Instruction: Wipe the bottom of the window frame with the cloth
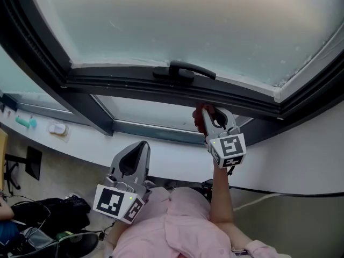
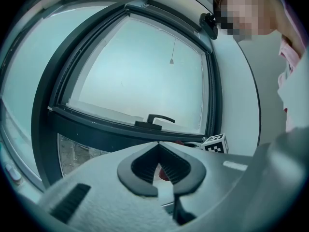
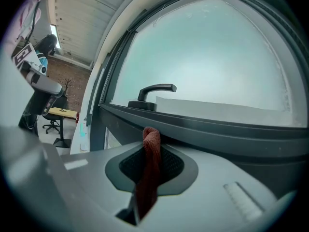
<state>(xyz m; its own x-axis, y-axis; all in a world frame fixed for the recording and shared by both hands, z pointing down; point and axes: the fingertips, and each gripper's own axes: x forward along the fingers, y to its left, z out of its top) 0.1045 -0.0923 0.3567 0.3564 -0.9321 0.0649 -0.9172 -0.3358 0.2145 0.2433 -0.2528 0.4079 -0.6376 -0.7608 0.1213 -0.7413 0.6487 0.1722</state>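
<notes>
Nearest us, at 6 o'clock in the head view, is the person's pale pink sleeve and shirt front [image 1: 177, 224]. Just above it, at 7 o'clock, is the left grey two-jaw gripper with its marker cube [image 1: 138, 150]. Its own view shows the tips of that left gripper [image 2: 158, 149] pressed together on nothing, held low and well apart from the work. At 4 o'clock the right grey gripper [image 1: 212, 116] reaches up to the window. Its own view shows the right gripper [image 3: 150, 146] pinching a dark red terry cloth [image 3: 150, 170], which runs as a folded strip between the pads and pokes out past the tips. The cloth [image 1: 203, 112] sits at the underside of the dark grey bottom rail of the window frame [image 1: 129, 85], just to the 4 o'clock side of the black lever handle [image 1: 185, 70]. We judge the wipe to be at its start or in mid-stroke, somewhere near the rail's middle. The next move calls for pushing the cloth end firmly onto the rail [image 3: 227, 129] and sliding it along its length with the pinch kept tight, since the exposed tuft is short and the hard tips could scrape instead. We cannot confirm the contact itself, as the cloth end covers it. Both rail ends run out of view, the pane is frosted, and any dirt on the rail is too faint to make out.
</notes>
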